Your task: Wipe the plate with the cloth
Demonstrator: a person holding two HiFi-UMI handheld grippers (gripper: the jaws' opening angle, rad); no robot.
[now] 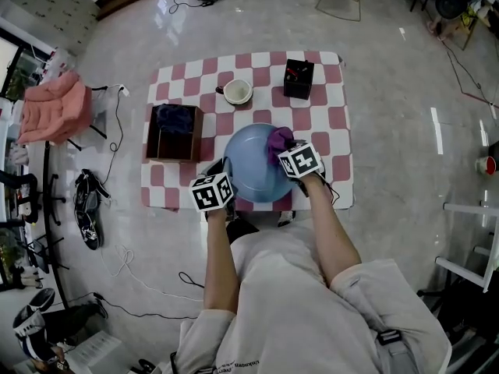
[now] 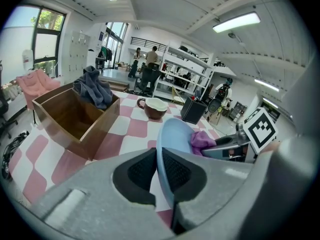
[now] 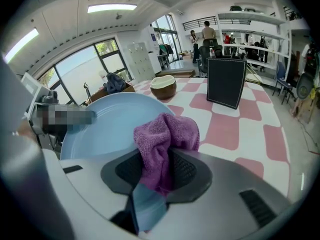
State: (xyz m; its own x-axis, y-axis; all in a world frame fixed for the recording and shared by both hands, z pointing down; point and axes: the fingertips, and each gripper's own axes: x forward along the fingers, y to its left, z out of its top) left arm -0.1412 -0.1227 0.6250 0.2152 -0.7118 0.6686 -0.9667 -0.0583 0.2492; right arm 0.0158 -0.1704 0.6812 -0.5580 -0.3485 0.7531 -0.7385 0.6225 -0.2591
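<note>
Closest to the lens is the person's pale shirt (image 1: 296, 287), filling the bottom of the head view, with both forearms reaching up toward the pink-and-white checked table (image 1: 331, 123). Left gripper (image 2: 156, 160) is clamped right on the rim of the light blue plate (image 1: 249, 170), grabbing it at the plate's lower left edge, so in the left gripper view you see the plate edge-on running between the jaws. Can't really tell if the plate is lifted off the table or just tipped. Right gripper (image 3: 161, 168) has its jaws closed on the purple cloth (image 3: 167, 134), which bunches up out of them and sits against the plate's face near its upper right edge. Rest of the table: a wooden box (image 1: 173, 137) left of the plate with some dark blue fabric (image 1: 175, 116) in it, a brown cup (image 1: 237, 92) above the plate, and a black box (image 1: 298, 79) to the cup's right. Pink chair (image 1: 53, 109) is off at the left edge.
</note>
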